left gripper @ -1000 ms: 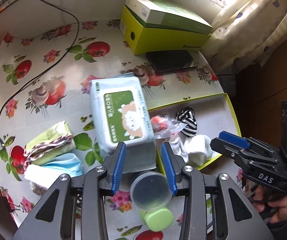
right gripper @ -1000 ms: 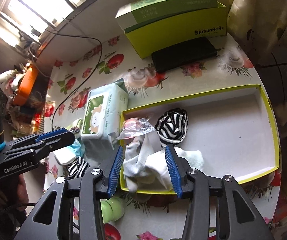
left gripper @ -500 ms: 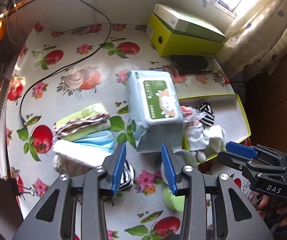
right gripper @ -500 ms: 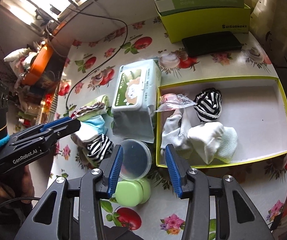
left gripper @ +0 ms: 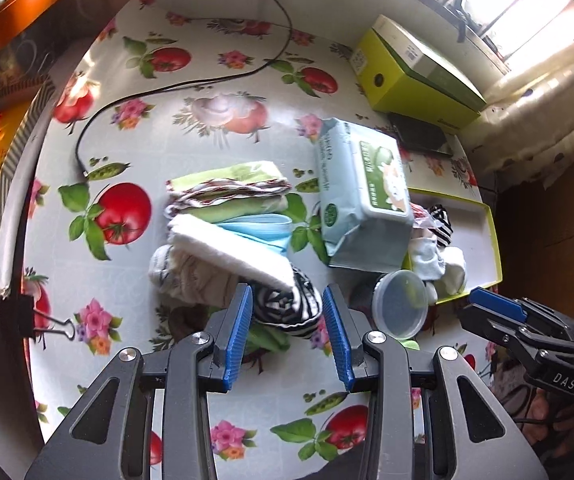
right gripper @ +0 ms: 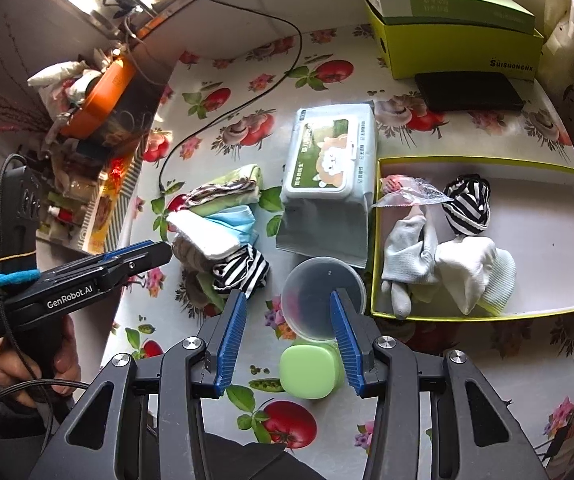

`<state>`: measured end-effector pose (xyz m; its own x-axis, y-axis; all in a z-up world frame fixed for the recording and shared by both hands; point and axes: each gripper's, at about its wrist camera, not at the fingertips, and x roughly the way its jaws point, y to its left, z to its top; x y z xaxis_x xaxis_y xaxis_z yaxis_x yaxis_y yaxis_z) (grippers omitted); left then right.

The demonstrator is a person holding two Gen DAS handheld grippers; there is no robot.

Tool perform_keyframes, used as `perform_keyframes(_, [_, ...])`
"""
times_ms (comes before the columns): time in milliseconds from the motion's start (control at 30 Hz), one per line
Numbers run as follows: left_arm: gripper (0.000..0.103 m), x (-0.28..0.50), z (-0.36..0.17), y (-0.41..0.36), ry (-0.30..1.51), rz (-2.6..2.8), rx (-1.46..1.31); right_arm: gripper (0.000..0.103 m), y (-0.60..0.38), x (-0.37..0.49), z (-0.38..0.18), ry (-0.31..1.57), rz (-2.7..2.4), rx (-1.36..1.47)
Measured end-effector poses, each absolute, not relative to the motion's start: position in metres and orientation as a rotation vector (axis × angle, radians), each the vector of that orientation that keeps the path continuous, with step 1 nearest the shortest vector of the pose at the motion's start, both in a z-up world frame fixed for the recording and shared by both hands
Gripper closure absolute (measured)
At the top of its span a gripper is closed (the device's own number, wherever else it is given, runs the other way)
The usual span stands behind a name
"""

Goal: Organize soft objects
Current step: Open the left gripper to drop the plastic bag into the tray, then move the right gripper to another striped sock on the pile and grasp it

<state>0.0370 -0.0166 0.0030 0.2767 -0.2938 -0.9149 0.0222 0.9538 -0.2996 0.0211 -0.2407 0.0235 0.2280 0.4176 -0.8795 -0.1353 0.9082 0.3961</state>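
A heap of folded cloths (left gripper: 227, 200) lies on the flowered tablecloth, with a white towel (left gripper: 231, 248) and a black-and-white striped sock (left gripper: 287, 306) at its near end. My left gripper (left gripper: 287, 292) hovers open over that sock, which shows between the jaws without the pads pressing it; it also shows as left gripper (right gripper: 159, 254). A yellow-rimmed tray (right gripper: 559, 216) holds a striped sock (right gripper: 467, 208), white socks (right gripper: 475, 272) and a grey sock (right gripper: 405, 256). My right gripper (right gripper: 287, 296) is open and empty, left of the tray over a clear tub (right gripper: 315, 292).
A wet-wipe pack (right gripper: 331, 160) lies between cloths and tray. A green lidded pot (right gripper: 311, 368) sits by the tub. A yellow-green box (right gripper: 459, 28) and a black case (right gripper: 471, 90) stand at the back. A cable (left gripper: 175, 88) crosses the table. A binder clip (left gripper: 47, 326) grips the left edge.
Both grippers moved left across the table. The left one went from above the clear tub to above the striped sock. The right one left the tray's socks for the tub.
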Motion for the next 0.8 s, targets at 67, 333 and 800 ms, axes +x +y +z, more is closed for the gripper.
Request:
perform_keyframes(67, [0.065,0.035,0.002,-0.007,1.274,-0.198,-0.261,0.060,-0.234,0.020,0.026,1.287,0.400,0.236])
perform_keyframes(333, [0.065,0.030,-0.009,0.025,1.285,-0.147,-0.323,0.060,-0.213,0.018,0.026,1.304,0.436,0.177])
perform_keyframes(800, [0.065,0.029,-0.023,0.052,1.304,-0.099,-0.378,0.060,-0.172,0.027,0.023,1.323,0.505,0.080])
